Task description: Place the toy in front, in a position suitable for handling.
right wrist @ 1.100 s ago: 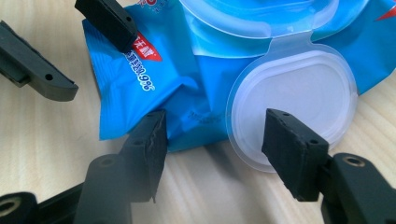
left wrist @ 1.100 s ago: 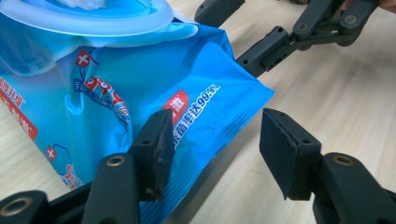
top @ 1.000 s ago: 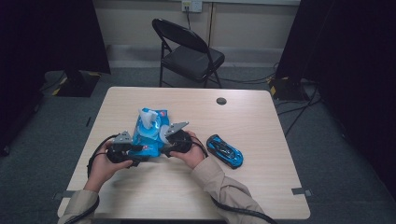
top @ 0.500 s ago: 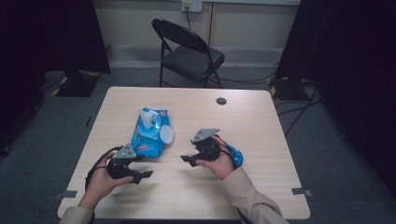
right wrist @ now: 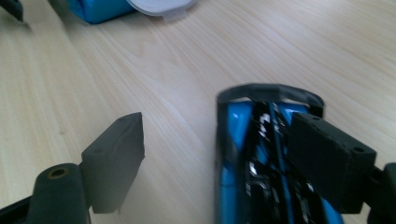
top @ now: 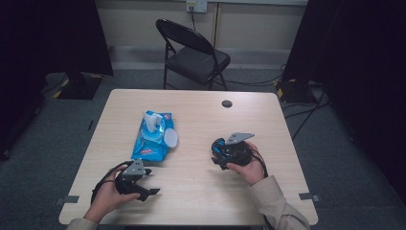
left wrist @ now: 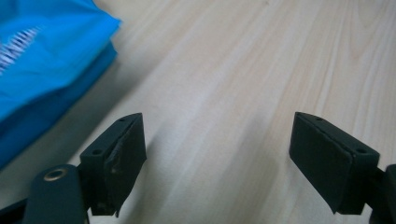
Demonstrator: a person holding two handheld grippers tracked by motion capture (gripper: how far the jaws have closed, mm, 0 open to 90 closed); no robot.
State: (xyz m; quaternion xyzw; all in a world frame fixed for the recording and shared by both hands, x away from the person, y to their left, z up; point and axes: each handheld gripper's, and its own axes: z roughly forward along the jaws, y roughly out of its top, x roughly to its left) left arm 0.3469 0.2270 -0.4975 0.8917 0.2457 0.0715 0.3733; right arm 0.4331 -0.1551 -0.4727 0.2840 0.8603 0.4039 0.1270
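Things on the pale wood-grain table (top: pixel 201 191) number four: one packet of wipes, one toy car, two grippers. One small dark round disc (top: pixel 227 103) sits in the tabletop near its far edge.

One blue packet of wipes (top: pixel 152 136), soft and crinkled, lies left of centre, its round white lid (top: pixel 170 138) flipped open and a white tissue (top: pixel 152 120) standing up from it.

One toy car (right wrist: pixel 261 158), glossy blue with black trim, lies on the right half, well apart from the packet.

The left gripper (left wrist: pixel 217 154) hovers over bare wood just beside the packet's near corner; its two flat black jaws have just been opening and stand spread with nothing between them.

The right gripper (right wrist: pixel 217 158) hangs over the car. Its jaws, likewise just opened, stand spread: the car's front end lies between them, next to one jaw, unpinched.
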